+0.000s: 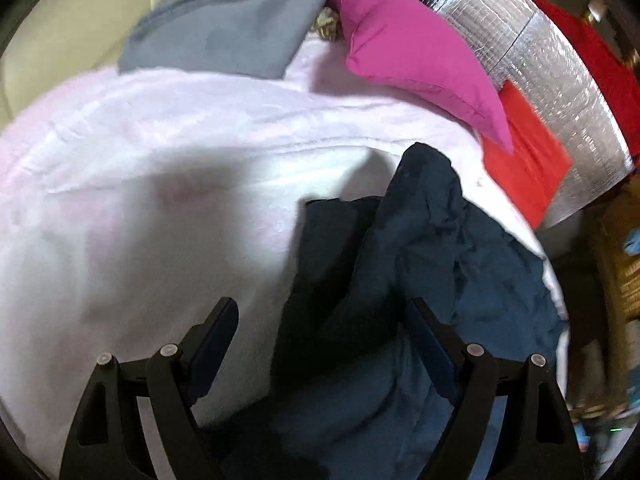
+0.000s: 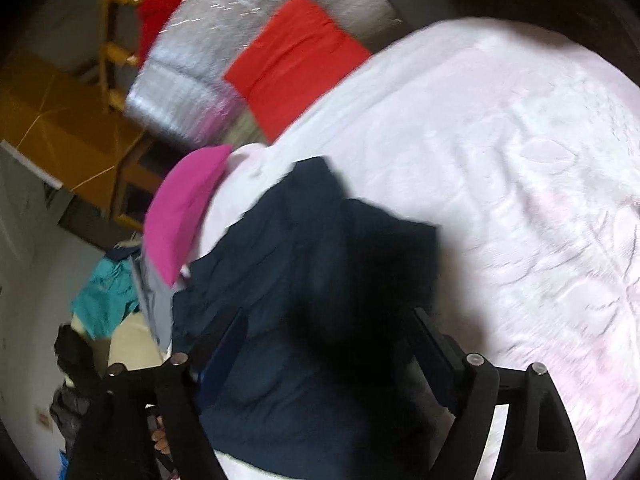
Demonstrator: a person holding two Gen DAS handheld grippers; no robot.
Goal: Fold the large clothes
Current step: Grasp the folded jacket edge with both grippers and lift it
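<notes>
A crumpled navy garment [image 1: 420, 248] lay at the bed's [image 1: 160, 200] right edge, lower centre of frame, beneath both wide-open, empty grippers, left [image 1: 320, 320] and right [image 2: 328, 332]. Bare white bedding stretched away left; a magenta pillow [image 1: 416, 60] crowded the upper right.

navy garment [image 1: 420, 240]: soft matt cloth, crumpled | pale pink bed cover [image 1: 160, 140]: fleecy, faintly embossed cloth | magenta pillow [image 1: 408, 56]: smooth matt fabric | silver sheet [image 1: 560, 92], upper right: shiny quilted foil | red cloth [image 2: 292, 64]: smooth, matt | left claw [image 1: 320, 312]: matt black plastic
</notes>
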